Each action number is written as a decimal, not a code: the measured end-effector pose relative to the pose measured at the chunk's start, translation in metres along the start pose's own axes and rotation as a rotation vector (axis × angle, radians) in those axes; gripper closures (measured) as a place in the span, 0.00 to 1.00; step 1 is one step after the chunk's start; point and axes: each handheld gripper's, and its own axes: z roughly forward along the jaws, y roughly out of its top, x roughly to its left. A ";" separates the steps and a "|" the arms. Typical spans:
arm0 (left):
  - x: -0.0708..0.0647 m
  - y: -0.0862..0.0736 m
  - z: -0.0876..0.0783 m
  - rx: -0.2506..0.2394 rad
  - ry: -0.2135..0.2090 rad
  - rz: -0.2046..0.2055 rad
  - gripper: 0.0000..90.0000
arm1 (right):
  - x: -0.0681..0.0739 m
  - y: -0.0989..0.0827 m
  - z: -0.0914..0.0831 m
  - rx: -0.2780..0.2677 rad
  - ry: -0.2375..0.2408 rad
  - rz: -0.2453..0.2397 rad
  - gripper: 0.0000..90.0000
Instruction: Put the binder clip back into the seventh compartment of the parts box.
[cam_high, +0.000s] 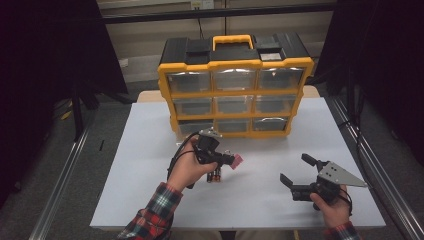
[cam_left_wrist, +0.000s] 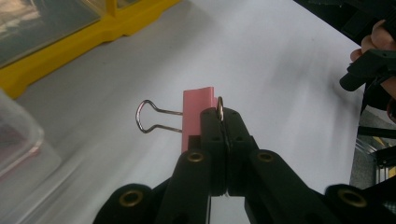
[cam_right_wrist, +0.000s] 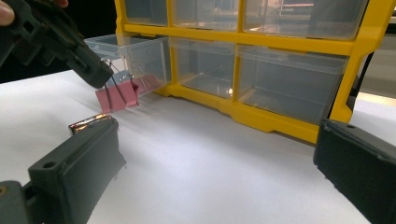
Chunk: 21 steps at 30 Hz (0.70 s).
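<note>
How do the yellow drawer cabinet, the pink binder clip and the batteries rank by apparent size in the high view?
1. Yellow drawer cabinet, by far the largest.
2. and 3. Pink binder clip and batteries: both tiny and about alike. The left gripper and hand partly cover them, so I won't rank them.

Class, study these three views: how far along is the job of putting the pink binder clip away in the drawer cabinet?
Done: the left hand-held gripper is shut on the pink binder clip, by one wire handle, clear of the table; the bottom-left drawer stands pulled out. In hand: carrying the clip. Left: dropping it in, probably there, and the batteries lying beside. The right hand-held gripper waits open.
</note>
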 end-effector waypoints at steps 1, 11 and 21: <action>0.000 0.001 -0.002 -0.001 -0.006 -0.005 1.00 | 0.000 0.000 0.000 -0.001 -0.001 0.000 0.00; 0.003 0.016 -0.025 -0.021 0.025 0.002 1.00 | 0.000 0.000 0.000 -0.002 -0.001 -0.001 0.00; 0.011 0.030 -0.045 -0.047 0.049 -0.003 1.00 | 0.000 0.000 0.000 -0.004 -0.005 -0.001 0.00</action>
